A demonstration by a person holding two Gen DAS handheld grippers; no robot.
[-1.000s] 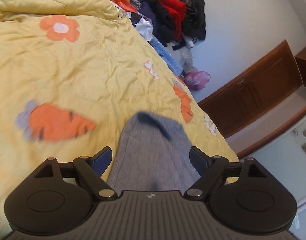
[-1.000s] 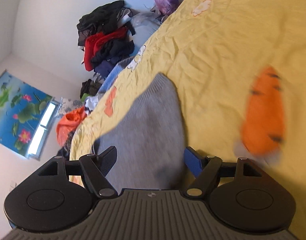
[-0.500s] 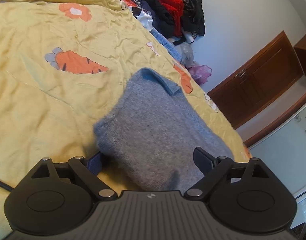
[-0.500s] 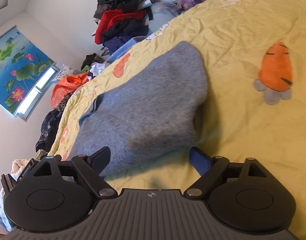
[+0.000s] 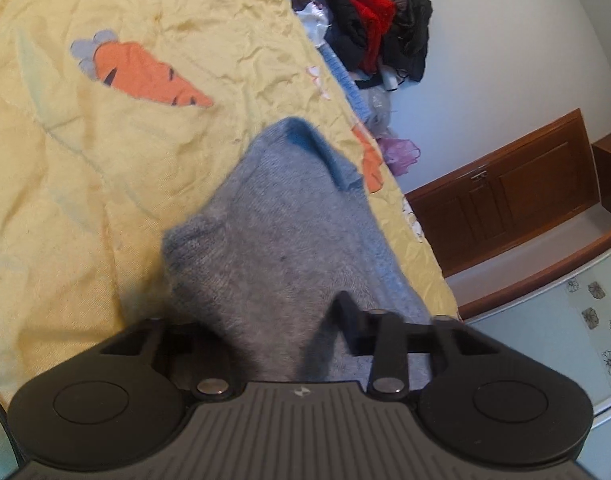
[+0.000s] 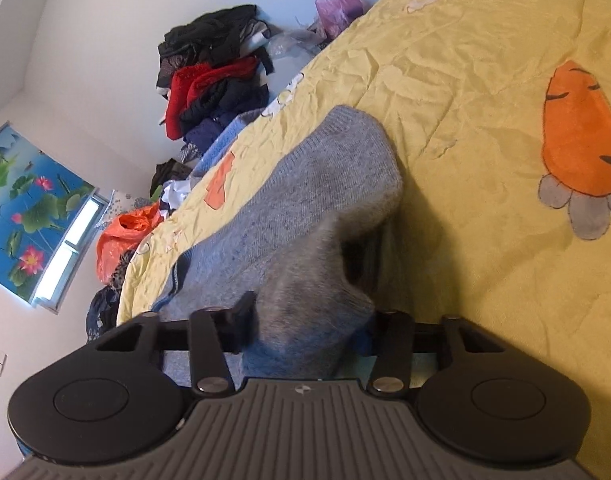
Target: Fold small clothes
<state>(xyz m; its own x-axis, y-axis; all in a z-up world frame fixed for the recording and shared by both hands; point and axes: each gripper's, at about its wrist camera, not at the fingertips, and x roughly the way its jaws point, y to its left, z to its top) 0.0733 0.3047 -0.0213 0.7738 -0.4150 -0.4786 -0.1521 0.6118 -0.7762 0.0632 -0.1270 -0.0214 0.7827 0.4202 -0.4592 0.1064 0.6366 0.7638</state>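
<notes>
Grey sweater lies on the yellow quilt, long axis running up from both grippers, left gripper and right gripper, each pinching its near edge at lower centre.

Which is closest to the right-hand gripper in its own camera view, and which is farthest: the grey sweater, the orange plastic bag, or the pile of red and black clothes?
1. Grey sweater: pinched in the right gripper, lying on the yellow bedspread.
2. Orange plastic bag: to the left, just past the bed's edge.
3. Pile of red and black clothes: upper left, against the wall.
</notes>
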